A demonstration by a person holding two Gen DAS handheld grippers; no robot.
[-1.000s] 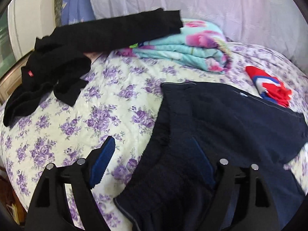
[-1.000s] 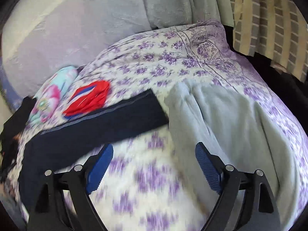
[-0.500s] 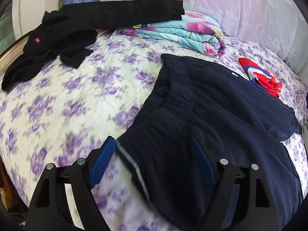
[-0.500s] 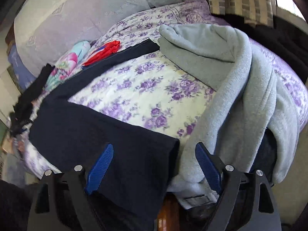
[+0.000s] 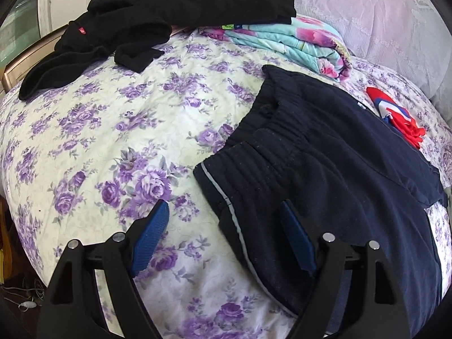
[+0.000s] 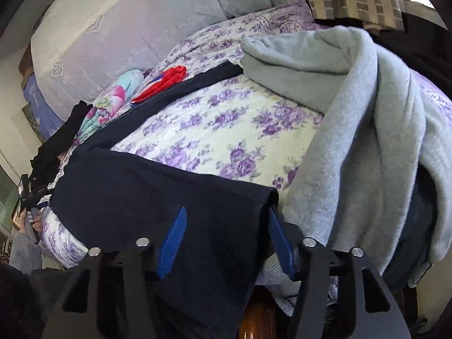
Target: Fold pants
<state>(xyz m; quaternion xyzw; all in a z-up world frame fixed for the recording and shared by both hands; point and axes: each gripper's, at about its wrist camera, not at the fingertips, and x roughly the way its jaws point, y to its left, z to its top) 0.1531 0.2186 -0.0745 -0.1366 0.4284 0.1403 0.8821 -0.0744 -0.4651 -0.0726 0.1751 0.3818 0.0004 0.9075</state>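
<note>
My left hand-held gripper (image 5: 224,238) hovers wide open, empty, astride the waistband corner of the navy pants (image 5: 325,169) spread on the bed (image 5: 113,141). My right hand-held gripper (image 6: 226,238) gapes around a leg hem hanging over the edge. The fabric looks soft and floppy; I'd pinch waistband and hem.

The pants (image 5: 333,175) are dark navy with a pale grey stripe down the side seam. The bed (image 5: 93,141) cover is cream, printed with purple roses. A black garment (image 5: 135,25) lies beside a folded turquoise blanket (image 5: 299,42) with pink flowers. A red, white and blue cloth (image 5: 395,115), possibly striped, sits nearby. The fleece blanket (image 6: 353,99) is pale grey-green. Both grippers' fingers (image 5: 149,237) carry blue pads.
</note>
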